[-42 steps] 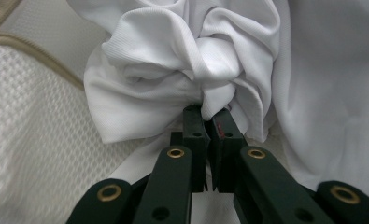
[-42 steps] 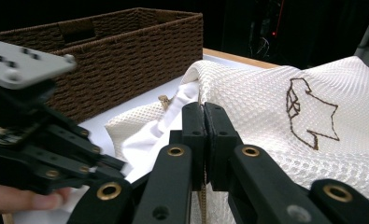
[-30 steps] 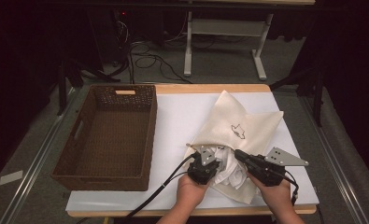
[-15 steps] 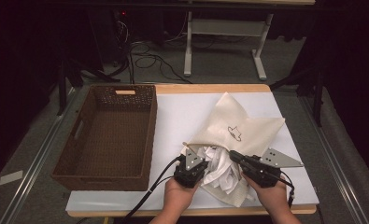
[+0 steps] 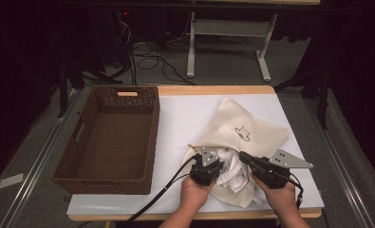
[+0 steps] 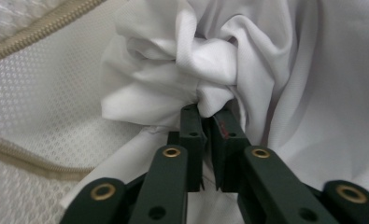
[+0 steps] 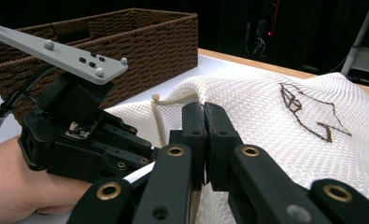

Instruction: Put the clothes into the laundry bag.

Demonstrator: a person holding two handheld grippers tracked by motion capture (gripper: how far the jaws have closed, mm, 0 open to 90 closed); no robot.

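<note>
Since a second ago your left gripper has pulled back toward the table's near edge and a little left, dragging more of the white garment out of the cream mesh bag. Your right gripper has barely shifted; it still sits at the bag's open mouth. The wicker basket remains on the left half of the table, well apart from the bag.

Your left gripper view shows what the high view cannot: the left gripper has its jaws closed on a bunched fold of the white garment, with the bag's zipper running along the mesh beside it. Your right gripper view shows the right gripper with its jaws pressed together, the bag's mesh directly behind them; you cannot tell from this whether any fabric is pinched between them. It also shows your left gripper close by, with the basket behind it.

No readable writing appears; the bag carries only a dark embroidered outline figure, also visible from above.
</note>
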